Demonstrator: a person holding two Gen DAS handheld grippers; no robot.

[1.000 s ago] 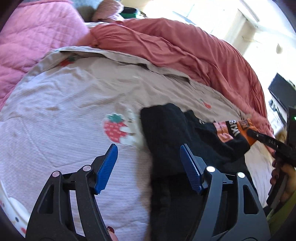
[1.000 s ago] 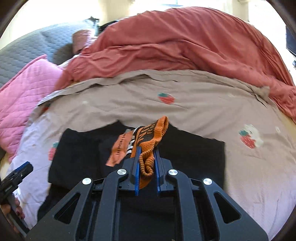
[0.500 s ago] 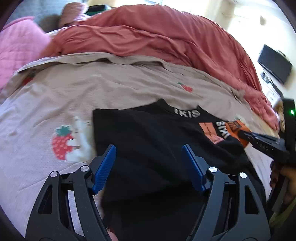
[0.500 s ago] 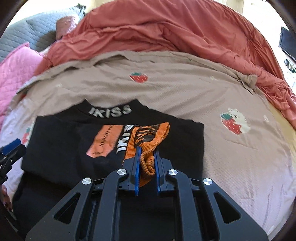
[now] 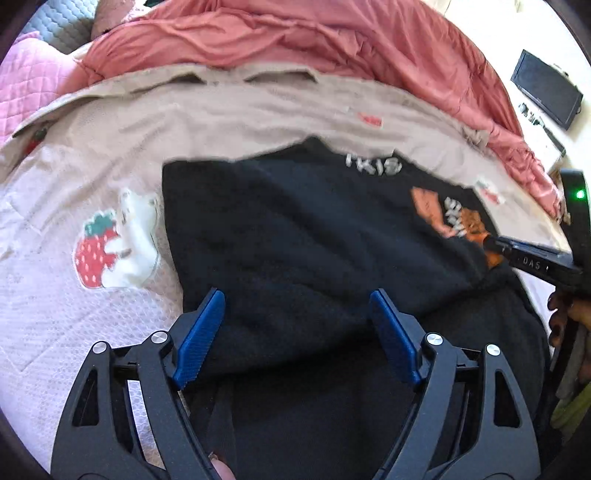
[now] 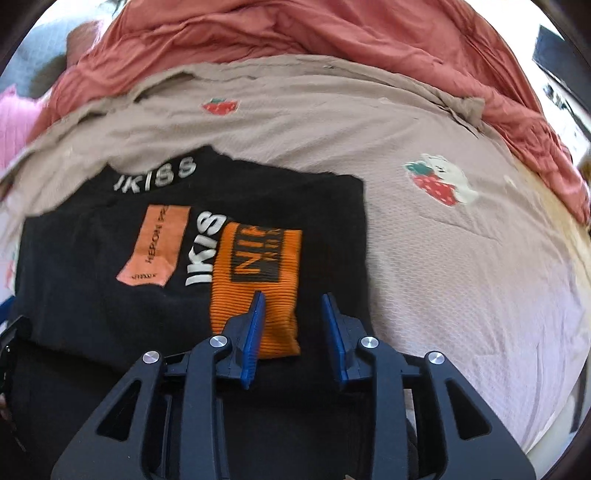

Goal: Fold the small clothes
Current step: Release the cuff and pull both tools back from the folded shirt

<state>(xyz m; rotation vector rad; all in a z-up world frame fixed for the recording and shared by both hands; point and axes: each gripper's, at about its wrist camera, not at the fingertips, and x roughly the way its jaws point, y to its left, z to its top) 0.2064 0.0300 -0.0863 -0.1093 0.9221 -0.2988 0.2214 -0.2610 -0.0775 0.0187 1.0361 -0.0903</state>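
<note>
Released since a moment ago, one orange cuff (image 6: 255, 280) lies flat on one black garment (image 5: 295, 251); right gripper (image 6: 293, 332) has just been parting, left gripper (image 5: 295, 332) spreading wide, both holding nothing.

Strawberry-print sheet (image 6: 461, 258), rumpled red duvet (image 6: 295, 33), perhaps a monitor (image 5: 546, 88).

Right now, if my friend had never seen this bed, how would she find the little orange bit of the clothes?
Start at the beige strawberry bedspread with the red duvet heaped behind it. A black garment lies flat on the bedspread, printed IKISS in white. The orange ribbed cuff lies on its right part, beside a flat peach label; only the cuff is bright orange, ribbed knit, with black block letters.
</note>
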